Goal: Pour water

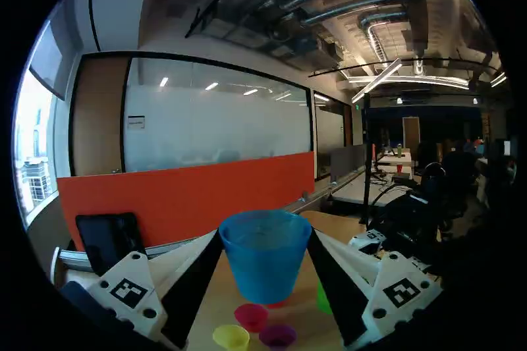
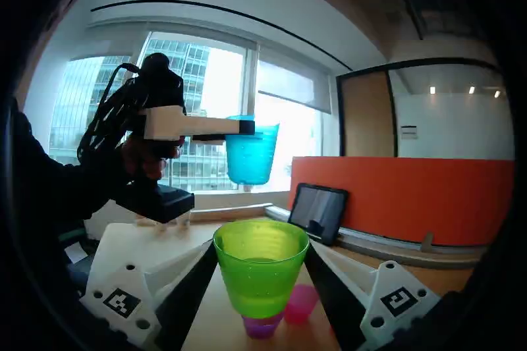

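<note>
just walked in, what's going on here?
A person holds a gripper in each hand. The left gripper is shut on a translucent blue plastic cup, lifted upright in the air. The right gripper is shut on a translucent green plastic cup, also upright, above the wooden table. A small pink cup, a small yellow cup and a small purple cup stand on it. No water is flowing yet.

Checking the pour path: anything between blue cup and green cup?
Bare: the right gripper view shows only open air between the raised blue cup and the green cup below it.
</note>
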Demonstrator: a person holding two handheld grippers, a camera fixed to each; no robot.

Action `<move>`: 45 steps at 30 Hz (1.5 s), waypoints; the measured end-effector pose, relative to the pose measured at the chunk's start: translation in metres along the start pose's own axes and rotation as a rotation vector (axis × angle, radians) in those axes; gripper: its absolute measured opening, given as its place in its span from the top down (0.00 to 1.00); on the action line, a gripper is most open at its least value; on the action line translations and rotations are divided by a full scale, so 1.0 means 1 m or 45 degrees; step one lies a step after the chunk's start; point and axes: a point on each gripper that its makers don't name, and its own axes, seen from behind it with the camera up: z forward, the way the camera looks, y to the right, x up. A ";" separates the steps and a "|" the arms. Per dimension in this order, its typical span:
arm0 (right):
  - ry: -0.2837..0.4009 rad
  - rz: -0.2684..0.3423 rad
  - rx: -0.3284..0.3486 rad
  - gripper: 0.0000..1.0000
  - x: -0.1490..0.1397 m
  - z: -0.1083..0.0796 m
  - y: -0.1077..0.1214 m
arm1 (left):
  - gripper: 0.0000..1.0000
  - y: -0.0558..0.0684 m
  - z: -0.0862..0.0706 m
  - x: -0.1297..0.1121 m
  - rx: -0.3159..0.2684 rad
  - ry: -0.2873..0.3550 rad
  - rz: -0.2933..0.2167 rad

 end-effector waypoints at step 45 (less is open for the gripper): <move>-0.486 0.003 -0.026 0.09 -0.081 -0.060 0.045 | 0.11 -0.003 -0.035 -0.195 -0.033 -0.494 0.018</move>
